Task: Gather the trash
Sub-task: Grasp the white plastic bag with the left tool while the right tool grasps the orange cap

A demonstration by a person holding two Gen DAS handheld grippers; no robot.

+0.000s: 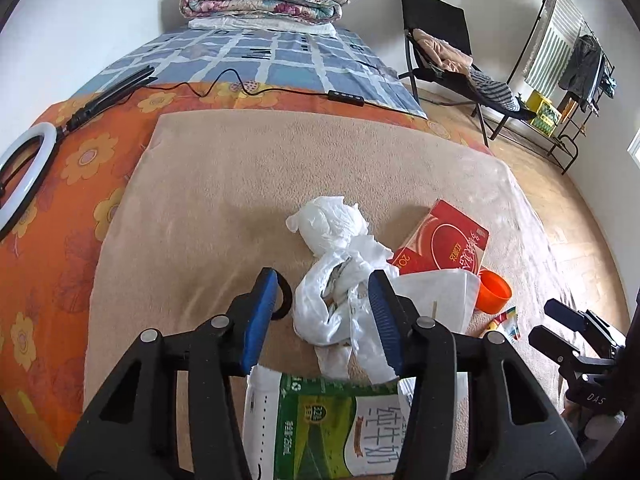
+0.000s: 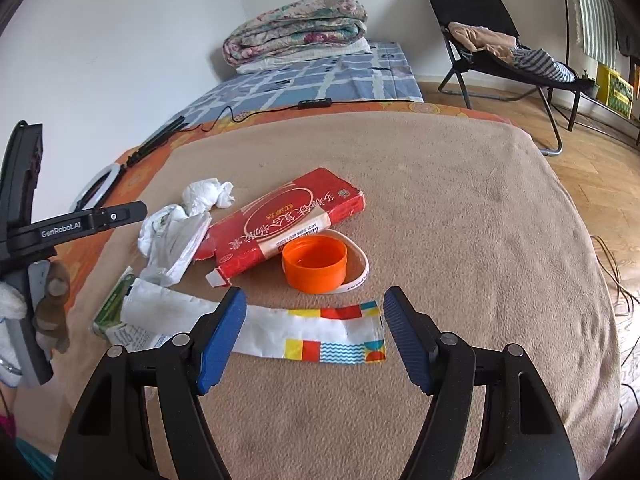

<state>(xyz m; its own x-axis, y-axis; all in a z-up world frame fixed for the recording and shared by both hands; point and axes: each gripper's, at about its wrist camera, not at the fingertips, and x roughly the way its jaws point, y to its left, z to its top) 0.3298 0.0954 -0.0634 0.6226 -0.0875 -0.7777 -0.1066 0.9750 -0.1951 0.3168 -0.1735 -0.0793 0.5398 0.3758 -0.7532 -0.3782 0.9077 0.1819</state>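
- Red box (image 2: 296, 216), flattened, lying centrally on my beige blanket.
- Orange cap (image 2: 315, 263) touching its near edge.
- Crumpled white tissue (image 2: 206, 195) left of it.
- Colourful wrapper (image 2: 316, 334) nearer me.

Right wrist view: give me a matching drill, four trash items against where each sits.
Things:
1. orange cap
2. red box
3. colourful wrapper
4. crumpled tissue

Places:
A. flat on the beige blanket, between the open fingers of the right gripper
B. farthest left of the four
C. lying flat, behind the cap
D. open side up, just beyond the wrapper

Pairs: 1-D, 2-C, 3-A, 4-B
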